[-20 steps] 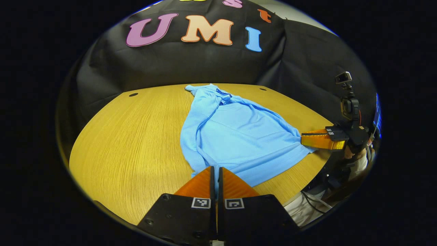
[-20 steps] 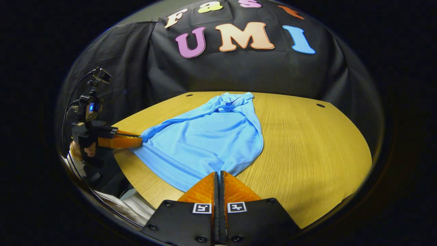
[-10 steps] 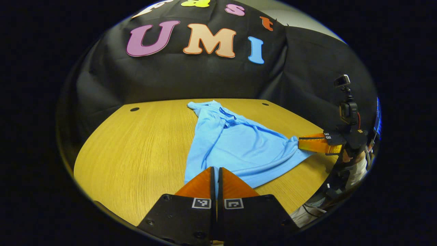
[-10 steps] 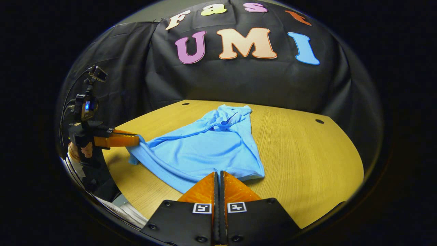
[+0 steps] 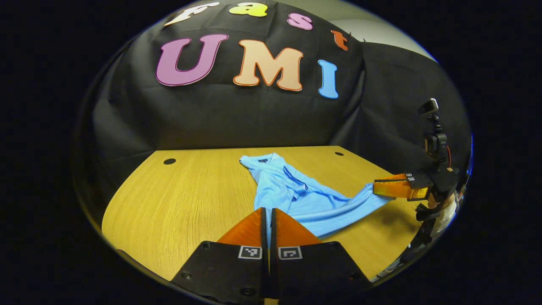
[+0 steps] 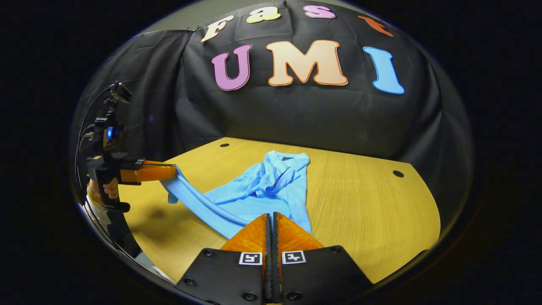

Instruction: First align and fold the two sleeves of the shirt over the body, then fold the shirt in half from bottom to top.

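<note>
We hold the light-blue shirt (image 5: 296, 197) by its bottom hem with both tools, and over the last second that hem has risen off the wooden table (image 5: 178, 203). In the left gripper view, the left gripper (image 5: 267, 210) sits at bottom centre, its fingers pressed together on the near corner of the hem; at the right edge of the frame the right gripper (image 5: 377, 187) pinches the other corner, the cloth hanging in a sagging band between them. In the right gripper view, the same pair appears mirrored: the right gripper (image 6: 271, 215) closed on the fabric at bottom centre, the left gripper (image 6: 174, 171) at the left edge, with a hand (image 6: 103, 188) behind it. The collar (image 6: 286, 163) end lies flat near the middle of the table, towards the far edge. A second ago the body lay spread wide; now it looks narrower and bunched. We judge the sleeves are already in, and the bottom-to-top fold is under way, with the hem yet to travel to the collar.
</note>
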Motion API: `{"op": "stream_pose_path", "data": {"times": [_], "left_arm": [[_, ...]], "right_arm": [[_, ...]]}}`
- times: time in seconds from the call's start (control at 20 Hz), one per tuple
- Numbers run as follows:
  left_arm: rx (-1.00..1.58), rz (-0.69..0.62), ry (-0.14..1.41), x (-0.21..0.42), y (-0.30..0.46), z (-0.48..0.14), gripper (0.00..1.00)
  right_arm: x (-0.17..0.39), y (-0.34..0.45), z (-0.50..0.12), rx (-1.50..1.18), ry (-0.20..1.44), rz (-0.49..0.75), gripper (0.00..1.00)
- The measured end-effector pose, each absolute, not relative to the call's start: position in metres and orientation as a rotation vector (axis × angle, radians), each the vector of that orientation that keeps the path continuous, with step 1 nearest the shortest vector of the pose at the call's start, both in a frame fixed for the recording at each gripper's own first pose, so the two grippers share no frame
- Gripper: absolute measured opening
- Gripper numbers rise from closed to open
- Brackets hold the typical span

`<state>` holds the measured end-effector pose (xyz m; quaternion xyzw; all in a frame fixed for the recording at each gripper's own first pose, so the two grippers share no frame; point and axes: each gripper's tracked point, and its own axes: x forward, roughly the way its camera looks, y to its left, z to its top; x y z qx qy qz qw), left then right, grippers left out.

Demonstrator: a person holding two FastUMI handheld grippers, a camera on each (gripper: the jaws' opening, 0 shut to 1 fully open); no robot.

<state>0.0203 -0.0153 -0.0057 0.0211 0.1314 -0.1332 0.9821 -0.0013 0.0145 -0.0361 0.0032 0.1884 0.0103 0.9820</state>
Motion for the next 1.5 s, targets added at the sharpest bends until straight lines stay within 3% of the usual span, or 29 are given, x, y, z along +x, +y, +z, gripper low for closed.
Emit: {"op": "stream_pose_path", "data": {"times": [0.65, 1.15, 1.5], "left_arm": [[0.037, -0.231, 0.224, 0.177, 0.009, 0.049, 0.0], [0.031, -0.134, 0.229, 0.288, 0.03, 0.031, 0.0], [0.084, -0.082, 0.248, 0.331, 0.03, 0.002, 0.0]], "right_arm": [[0.159, -0.039, 0.009, 0.094, 0.389, -0.102, 0.02], [0.246, -0.088, -0.042, 0.217, 0.466, -0.224, 0.03], [0.279, -0.101, -0.077, 0.341, 0.473, -0.249, 0.02]]}}
